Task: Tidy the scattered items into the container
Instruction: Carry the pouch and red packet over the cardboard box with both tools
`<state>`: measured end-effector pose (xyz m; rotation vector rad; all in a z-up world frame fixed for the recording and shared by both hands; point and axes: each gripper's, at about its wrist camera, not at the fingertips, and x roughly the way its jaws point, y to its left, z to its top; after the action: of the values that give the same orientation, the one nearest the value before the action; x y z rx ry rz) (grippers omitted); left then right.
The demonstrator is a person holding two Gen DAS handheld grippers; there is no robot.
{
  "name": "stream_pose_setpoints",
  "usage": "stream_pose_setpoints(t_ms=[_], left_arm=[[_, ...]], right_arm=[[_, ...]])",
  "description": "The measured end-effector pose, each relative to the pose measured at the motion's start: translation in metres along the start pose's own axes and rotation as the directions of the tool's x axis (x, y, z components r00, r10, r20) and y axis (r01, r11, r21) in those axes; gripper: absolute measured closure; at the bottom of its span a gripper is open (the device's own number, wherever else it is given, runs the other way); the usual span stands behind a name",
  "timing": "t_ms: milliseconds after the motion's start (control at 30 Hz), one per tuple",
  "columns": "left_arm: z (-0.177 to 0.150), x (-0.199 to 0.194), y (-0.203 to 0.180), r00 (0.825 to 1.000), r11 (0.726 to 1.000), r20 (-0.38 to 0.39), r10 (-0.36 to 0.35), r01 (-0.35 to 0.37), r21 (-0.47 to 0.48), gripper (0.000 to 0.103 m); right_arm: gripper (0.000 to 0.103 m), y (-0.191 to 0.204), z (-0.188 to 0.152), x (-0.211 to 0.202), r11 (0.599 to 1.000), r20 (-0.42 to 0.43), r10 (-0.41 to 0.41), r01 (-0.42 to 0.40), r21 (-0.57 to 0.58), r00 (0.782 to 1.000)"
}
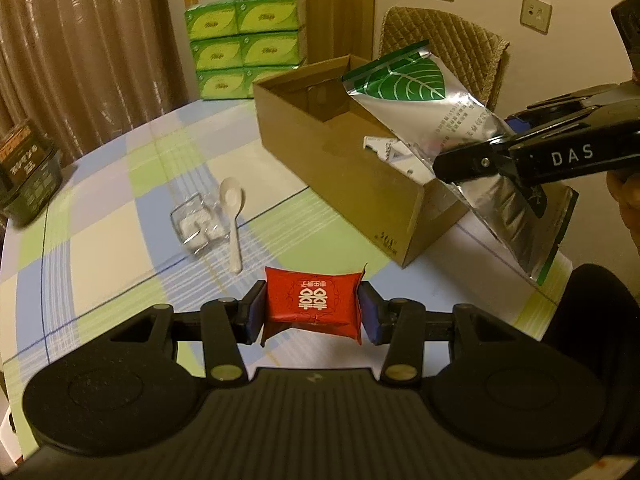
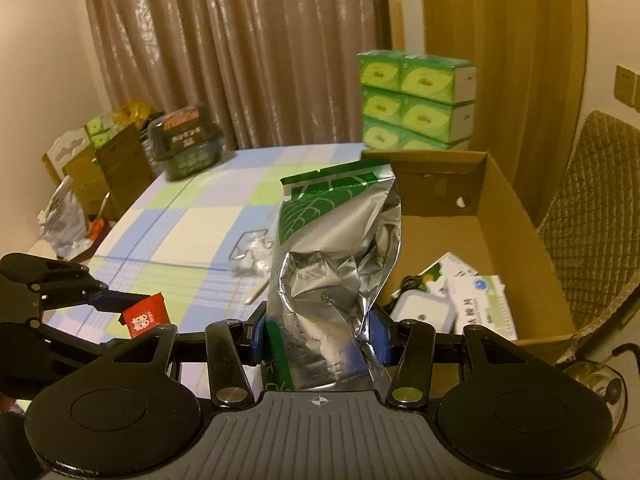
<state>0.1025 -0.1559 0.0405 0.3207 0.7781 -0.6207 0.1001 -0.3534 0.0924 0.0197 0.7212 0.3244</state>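
Observation:
My left gripper [image 1: 312, 312] is shut on a red packet [image 1: 314, 304] and holds it above the checked tablecloth, in front of the open cardboard box [image 1: 340, 160]. My right gripper [image 2: 318, 332] is shut on a silver pouch with a green leaf [image 2: 332, 264] and holds it tilted by the box's near corner; the pouch also shows in the left wrist view [image 1: 460, 136]. The box [image 2: 516, 216] holds white medicine packs [image 2: 480, 304]. A white plastic spoon [image 1: 232, 216] and a clear bag of white pieces [image 1: 196, 228] lie on the table left of the box.
A stack of green tissue packs [image 1: 248, 44] stands behind the box. A dark food tub [image 1: 28, 172] sits at the table's left edge. A quilted chair [image 1: 444, 44] stands behind the box. Cartons and bags [image 2: 96, 168] stand on the floor beyond the table.

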Motion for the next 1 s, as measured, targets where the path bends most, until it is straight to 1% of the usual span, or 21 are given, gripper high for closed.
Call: stream_pose_setpoints(t_ms=[367, 567, 1000], left_arm=[[0.043, 0.018, -0.028, 0.998, 0.997, 0.04, -0.056, 0.054, 0.056, 0.061], [0.068, 0.031, -0.045, 0.994, 0.992, 0.061, -0.089, 0.083, 0.09, 0.061], [0.107, 0.063, -0.071, 0.987, 0.981, 0.065, -0.144, 0.134, 0.143, 0.061]], right_arm=[[0.056, -0.047, 0.016, -0.009, 0.997, 0.032, -0.063, 0.061, 0.053, 0.997], [0.056, -0.069, 0.022, -0.01, 0.994, 0.035, -0.096, 0.094, 0.064, 0.995], [0.056, -0.098, 0.033, -0.003, 0.99, 0.031, -0.123, 0.121, 0.075, 0.992]])
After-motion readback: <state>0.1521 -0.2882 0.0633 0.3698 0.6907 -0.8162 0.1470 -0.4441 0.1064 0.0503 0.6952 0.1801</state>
